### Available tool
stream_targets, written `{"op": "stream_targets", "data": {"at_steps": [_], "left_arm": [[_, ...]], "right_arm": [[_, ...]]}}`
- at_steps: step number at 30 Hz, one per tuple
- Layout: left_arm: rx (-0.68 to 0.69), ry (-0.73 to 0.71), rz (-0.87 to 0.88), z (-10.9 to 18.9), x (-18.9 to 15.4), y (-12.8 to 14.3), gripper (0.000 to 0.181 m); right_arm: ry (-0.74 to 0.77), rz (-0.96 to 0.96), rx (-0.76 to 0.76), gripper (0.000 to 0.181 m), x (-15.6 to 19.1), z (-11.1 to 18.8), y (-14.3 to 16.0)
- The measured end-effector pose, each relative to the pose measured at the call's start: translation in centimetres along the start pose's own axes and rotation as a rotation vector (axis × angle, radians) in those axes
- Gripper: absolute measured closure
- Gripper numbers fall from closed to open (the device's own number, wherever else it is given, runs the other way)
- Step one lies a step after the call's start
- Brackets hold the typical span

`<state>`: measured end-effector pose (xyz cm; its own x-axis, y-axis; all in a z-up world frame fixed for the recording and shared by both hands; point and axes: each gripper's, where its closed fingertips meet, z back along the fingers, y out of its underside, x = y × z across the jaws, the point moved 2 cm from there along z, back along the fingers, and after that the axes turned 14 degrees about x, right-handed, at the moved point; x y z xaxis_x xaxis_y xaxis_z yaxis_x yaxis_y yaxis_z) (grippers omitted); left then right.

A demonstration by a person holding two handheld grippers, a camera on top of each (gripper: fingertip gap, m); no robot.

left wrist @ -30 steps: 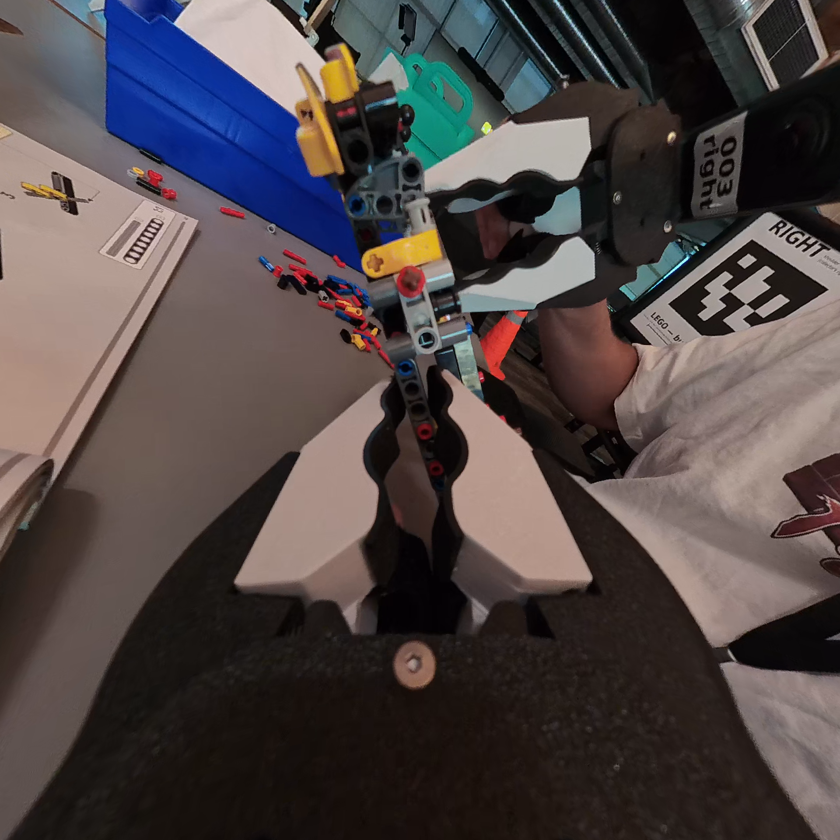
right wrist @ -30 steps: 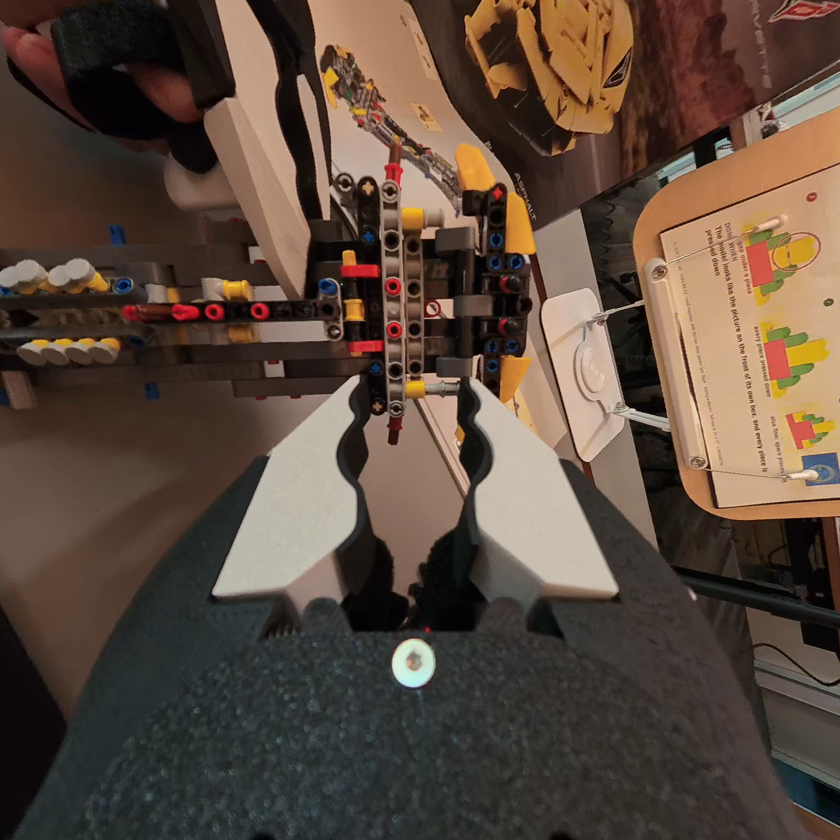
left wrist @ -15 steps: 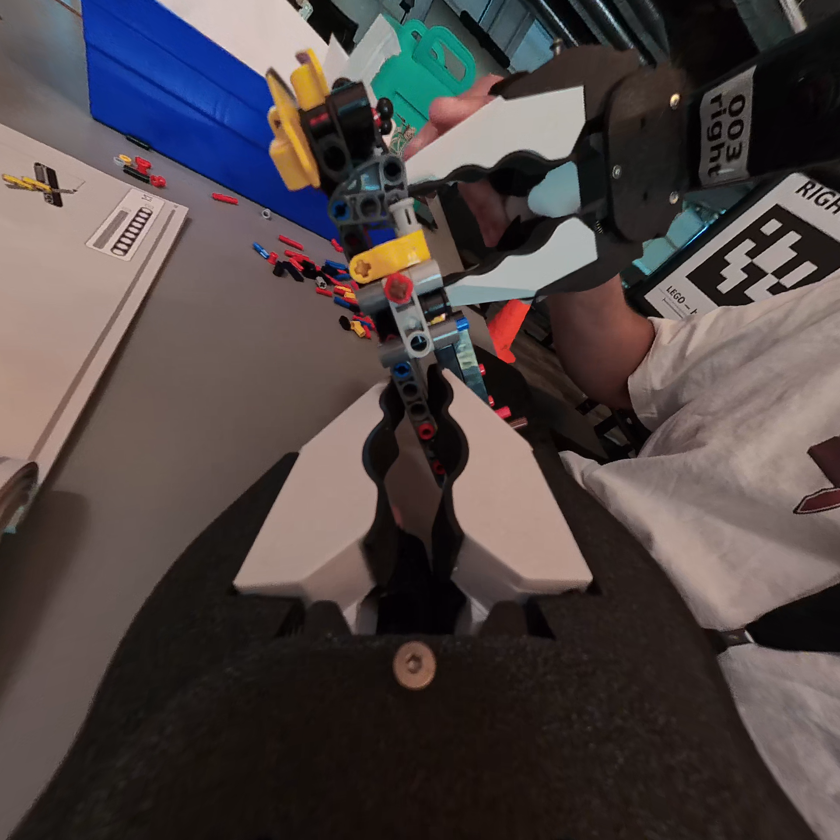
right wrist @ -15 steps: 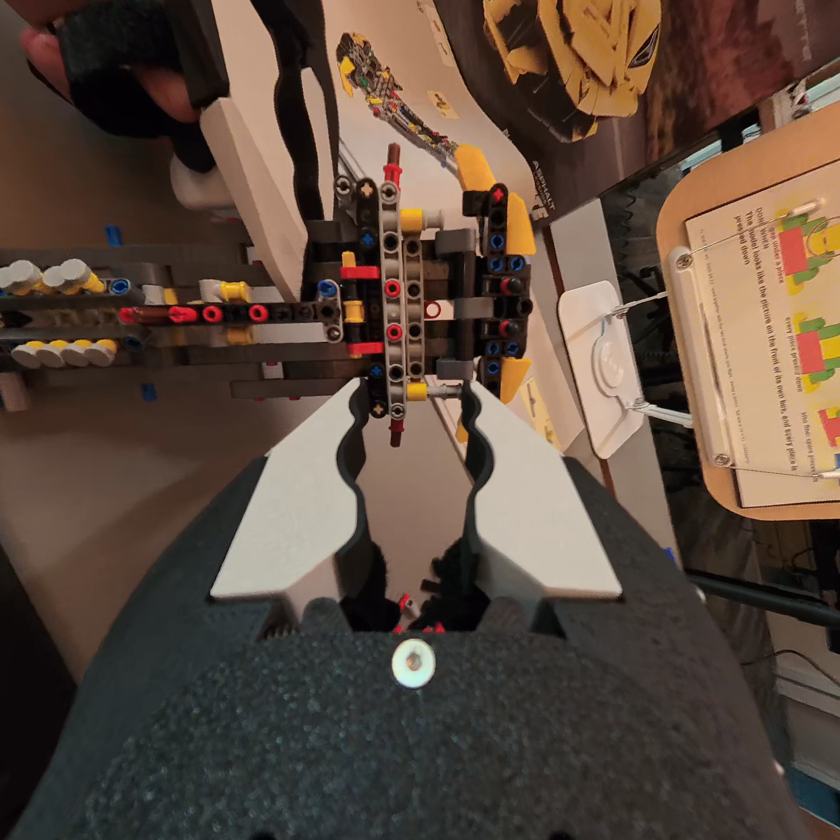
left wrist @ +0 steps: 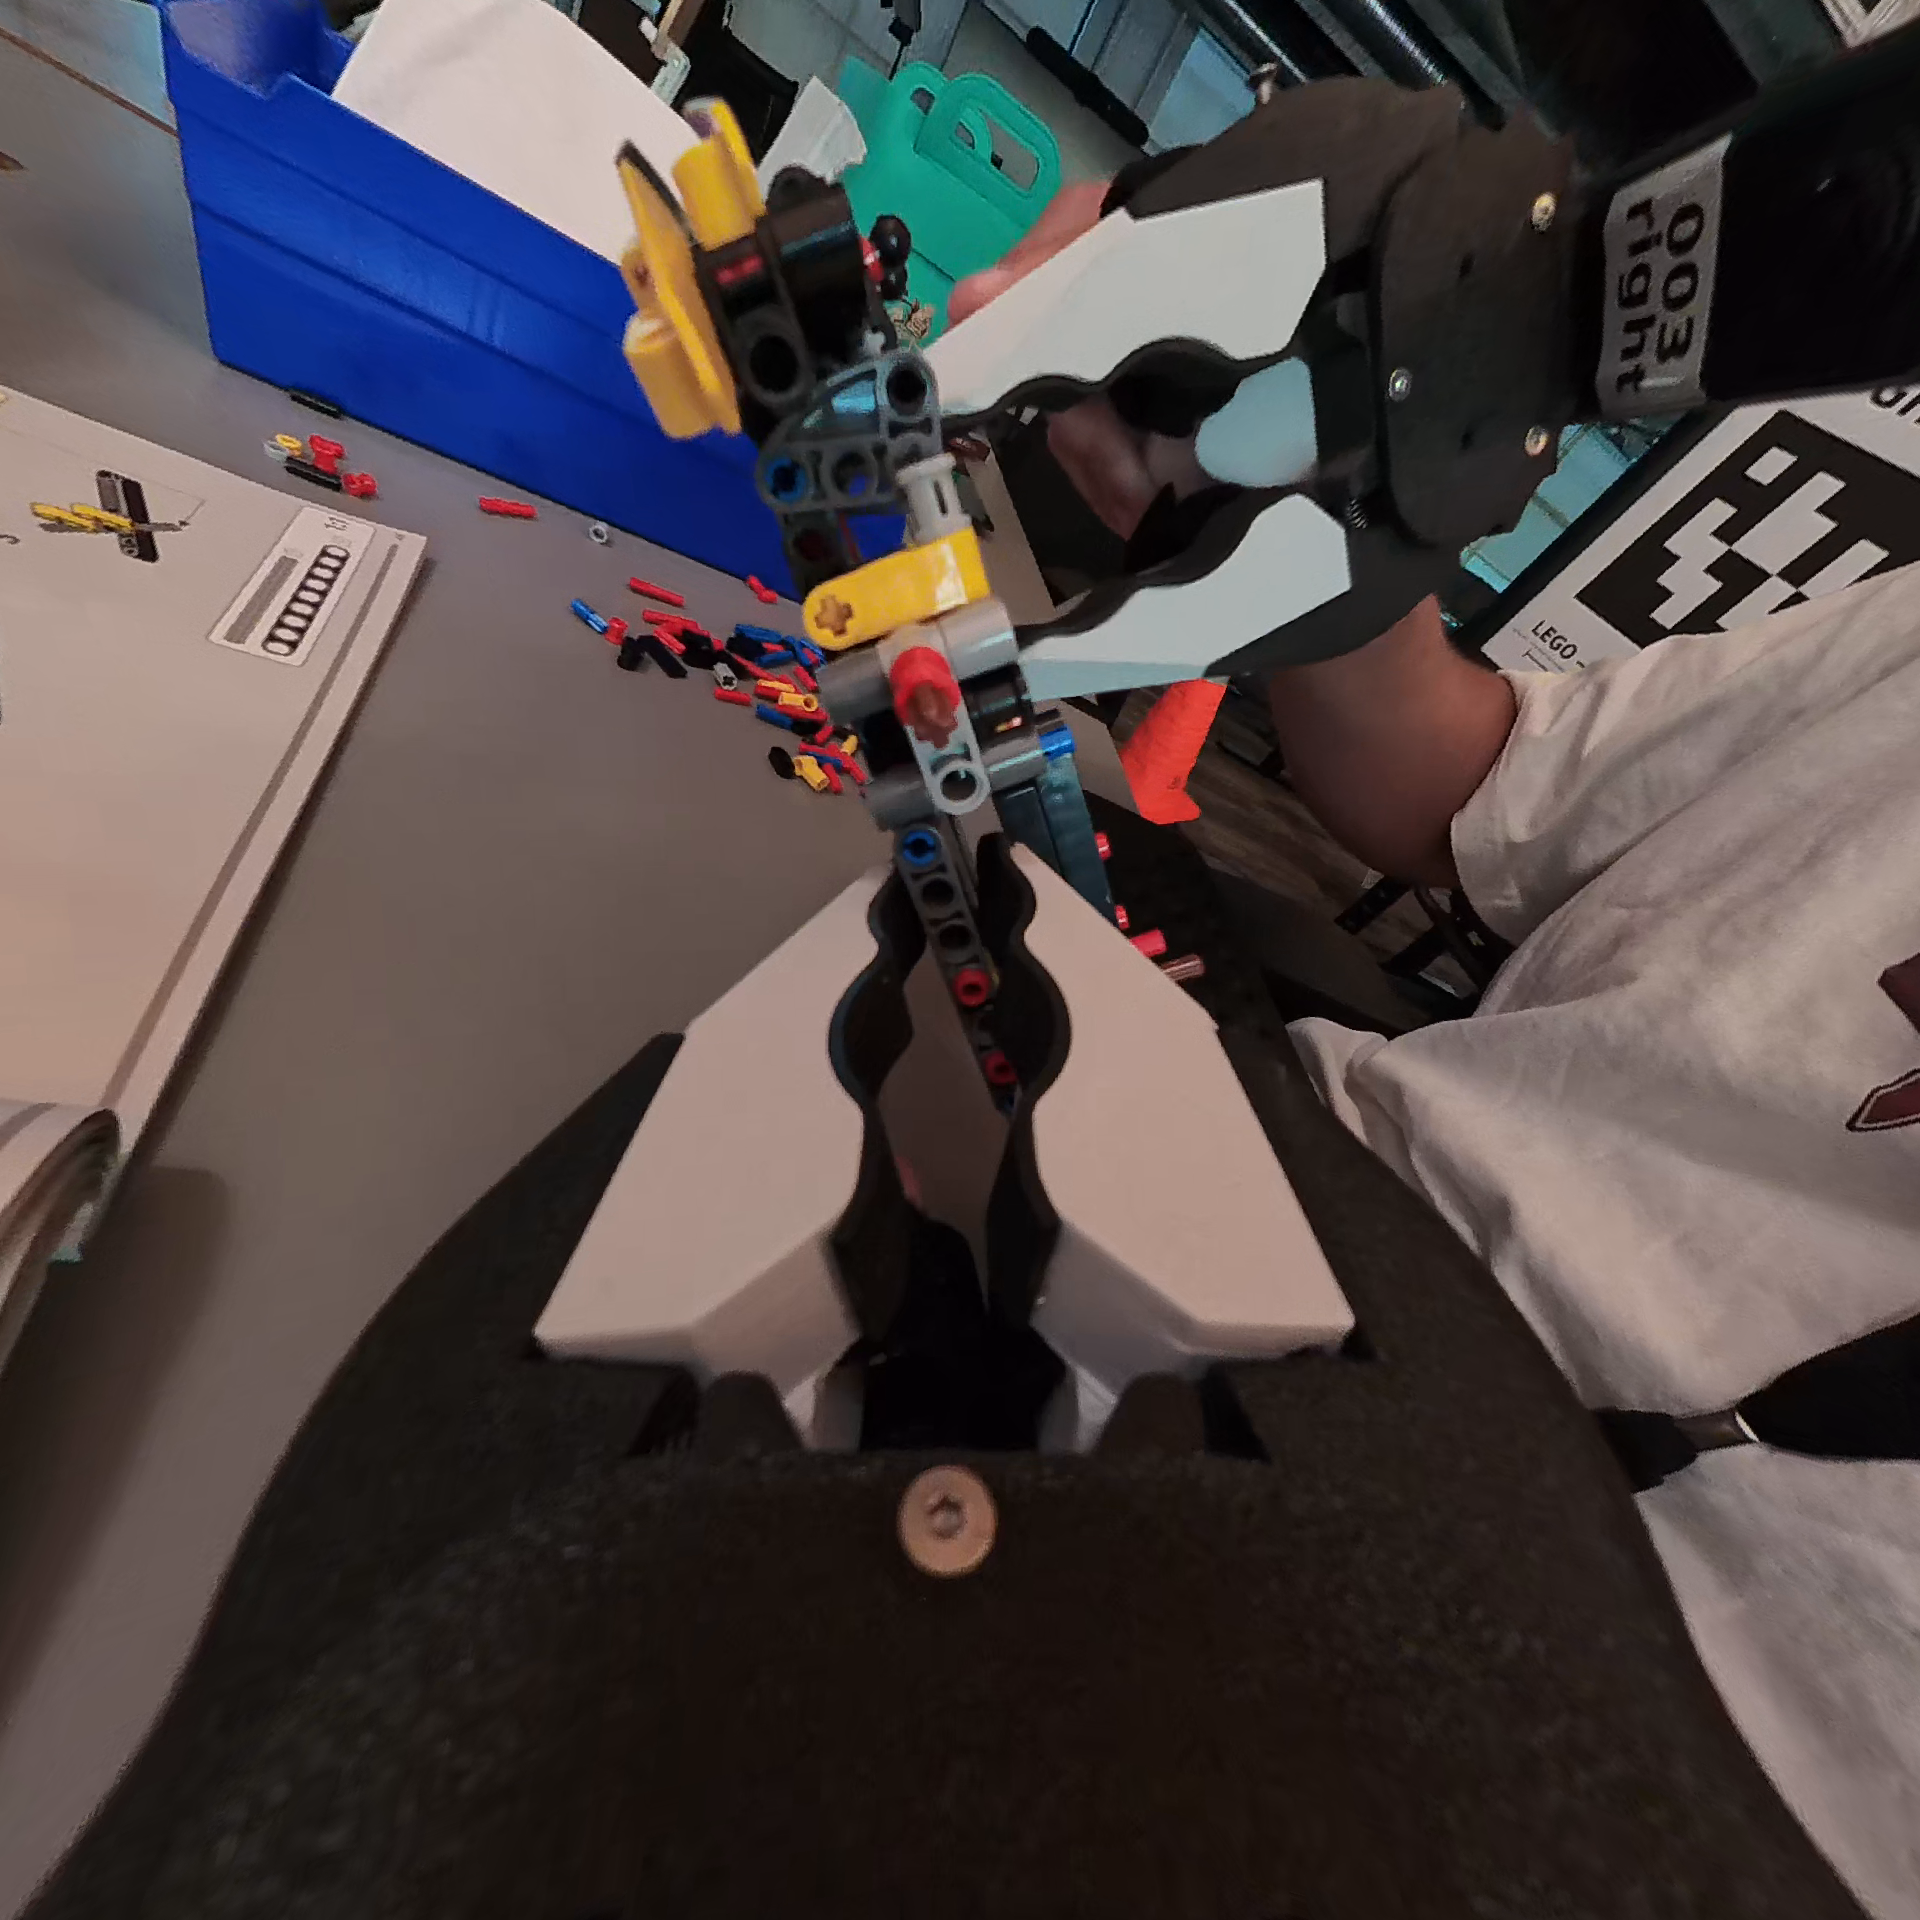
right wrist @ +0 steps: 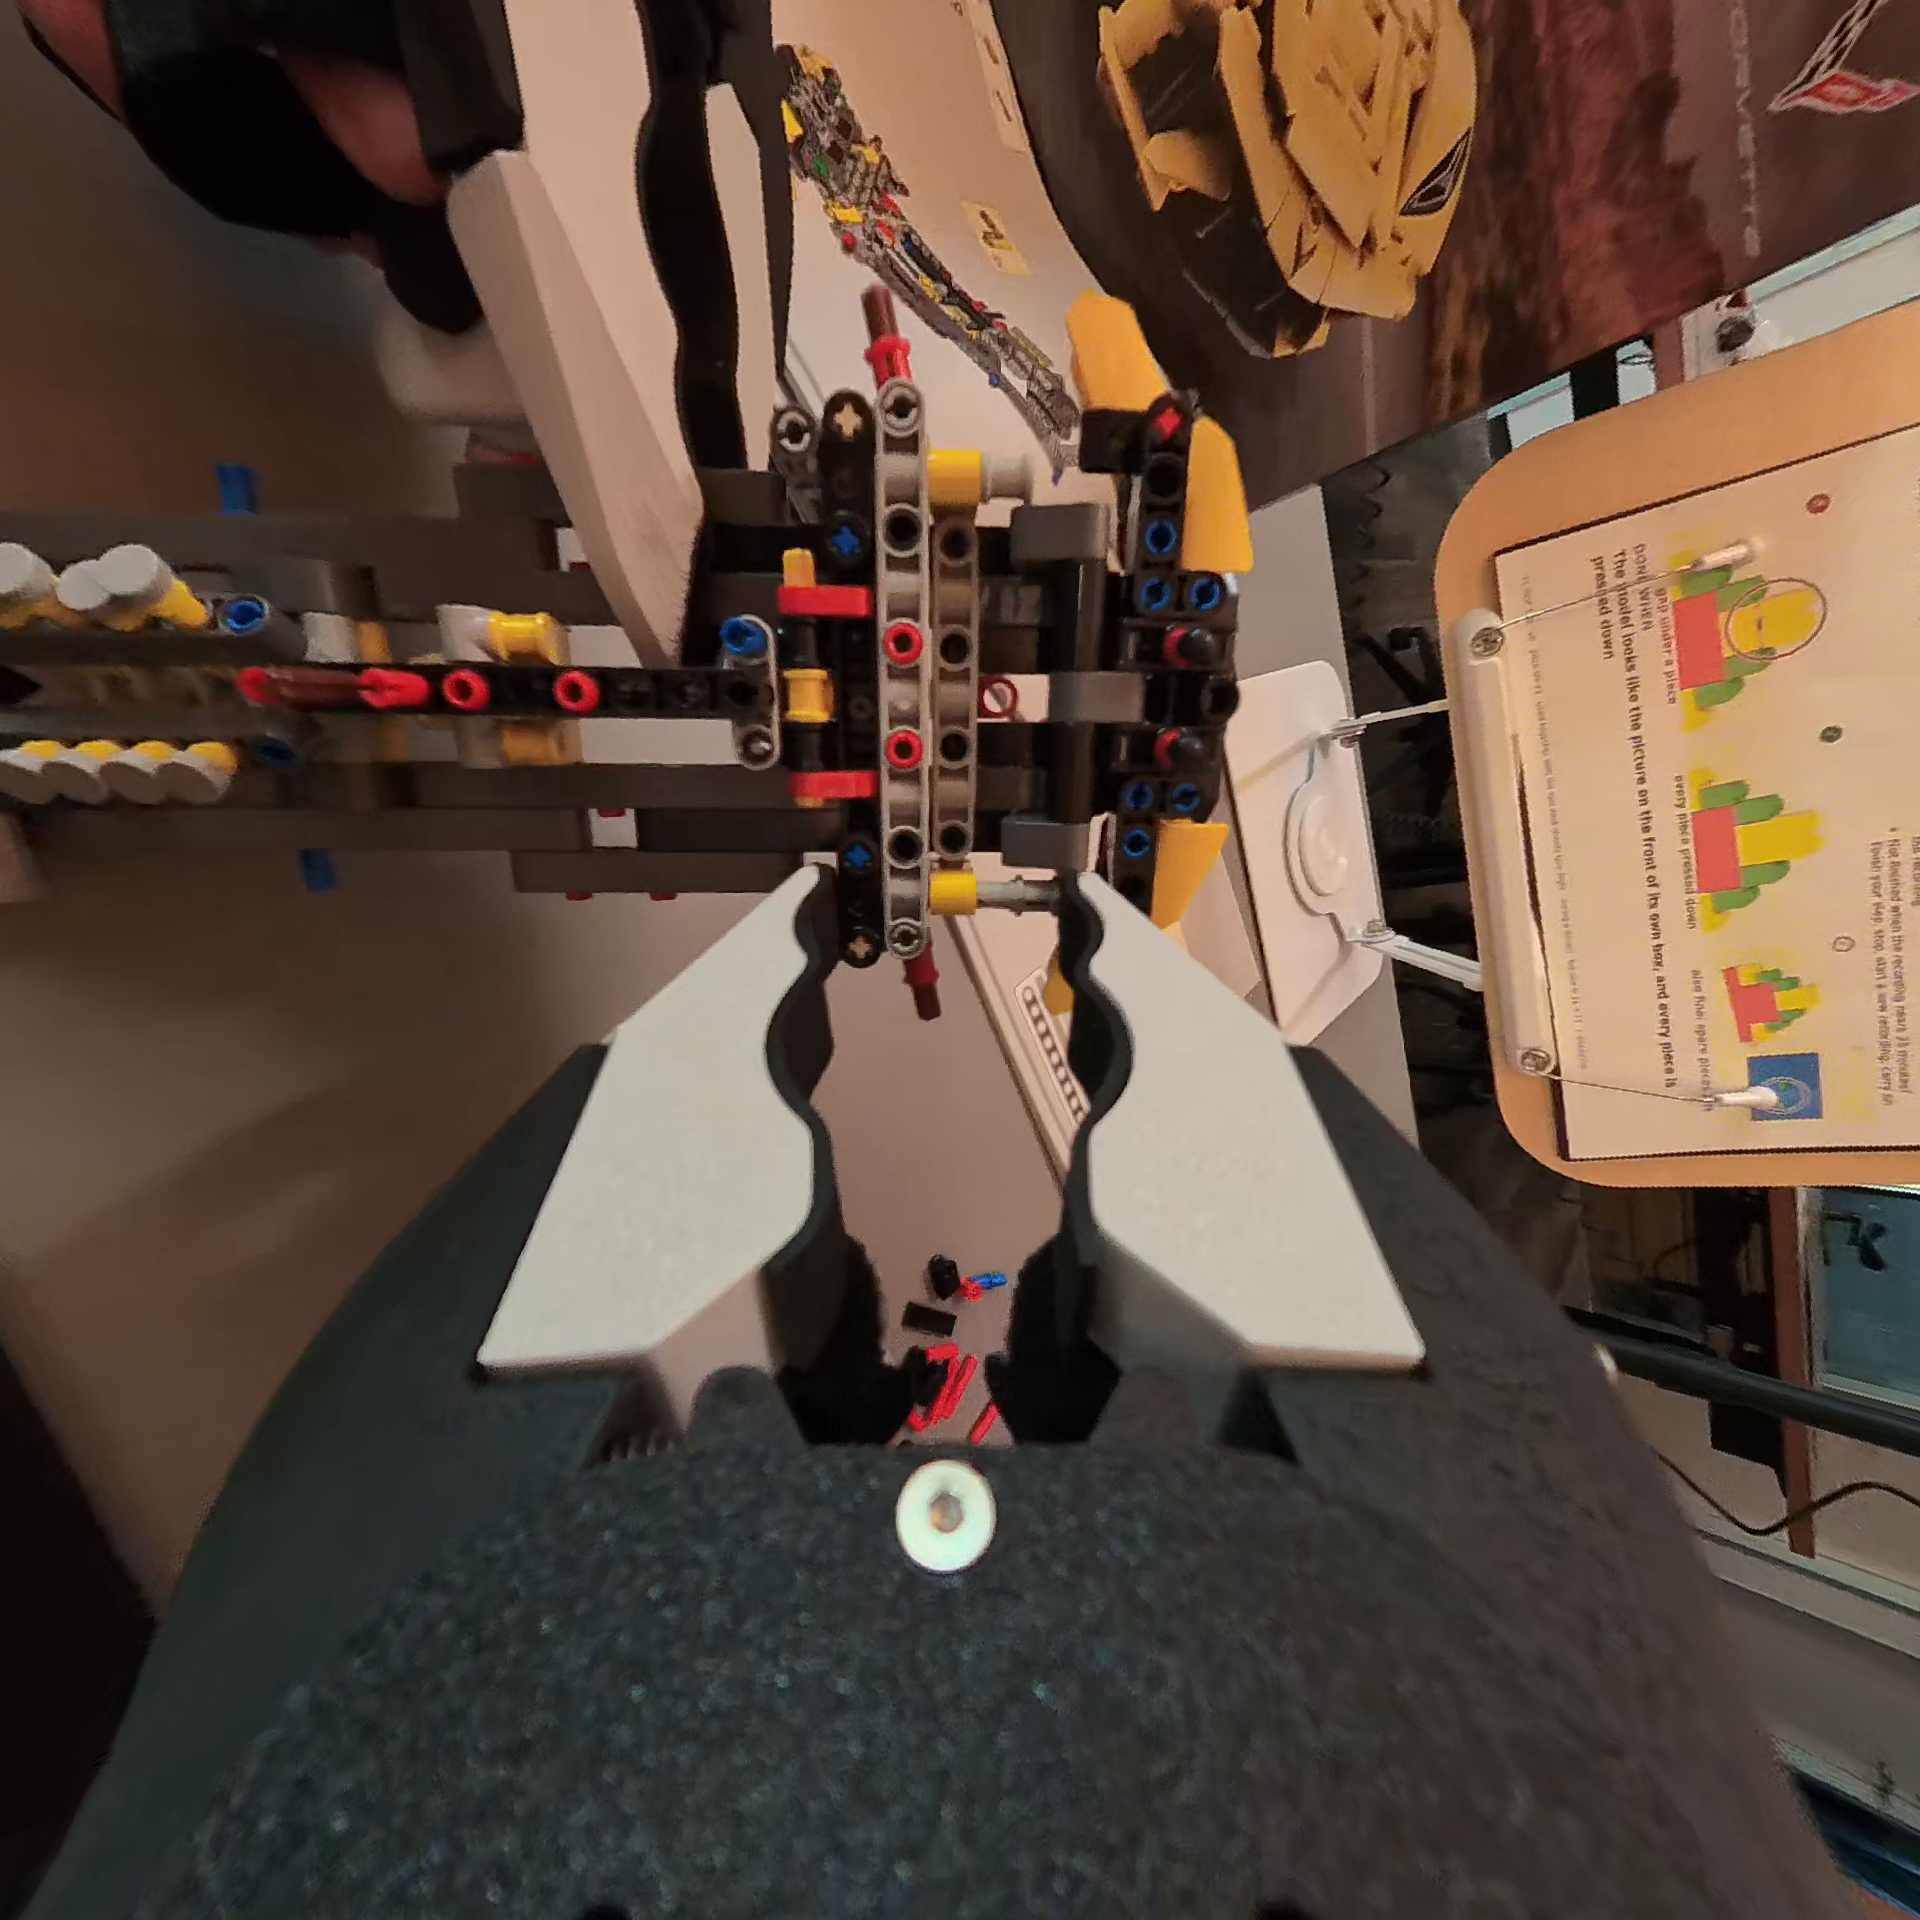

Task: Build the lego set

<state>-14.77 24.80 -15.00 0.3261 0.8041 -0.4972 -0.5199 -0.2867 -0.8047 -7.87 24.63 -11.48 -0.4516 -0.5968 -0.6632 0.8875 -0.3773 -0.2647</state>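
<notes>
Item: model (left wrist: 883, 582), held aloft over the table (left wrist: 499, 935). I am clamping its black beam in my left gripper (left wrist: 951, 883). My right gripper (right wrist: 945, 914) is standing wide, fingertips flanking its side end.

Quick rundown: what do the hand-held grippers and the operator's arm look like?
Each hand-held gripper, left and right, has a grainy black foam-textured body with one silver screw and two light grey wedge fingers lined with wavy black pads. The right one carries a grey label and a black-and-white fiducial tag. The operator wears a white short-sleeved T-shirt.
</notes>
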Motion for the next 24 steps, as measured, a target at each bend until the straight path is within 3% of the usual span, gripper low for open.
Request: {"op": "stream_targets", "data": {"at_steps": [24], "left_arm": [[0.023,-0.009,-0.006,-0.52,0.07,0.29,0.171]], "right_arm": [[-0.008,0.038,0.012,0.143,0.53,-0.4,0.57]]}}
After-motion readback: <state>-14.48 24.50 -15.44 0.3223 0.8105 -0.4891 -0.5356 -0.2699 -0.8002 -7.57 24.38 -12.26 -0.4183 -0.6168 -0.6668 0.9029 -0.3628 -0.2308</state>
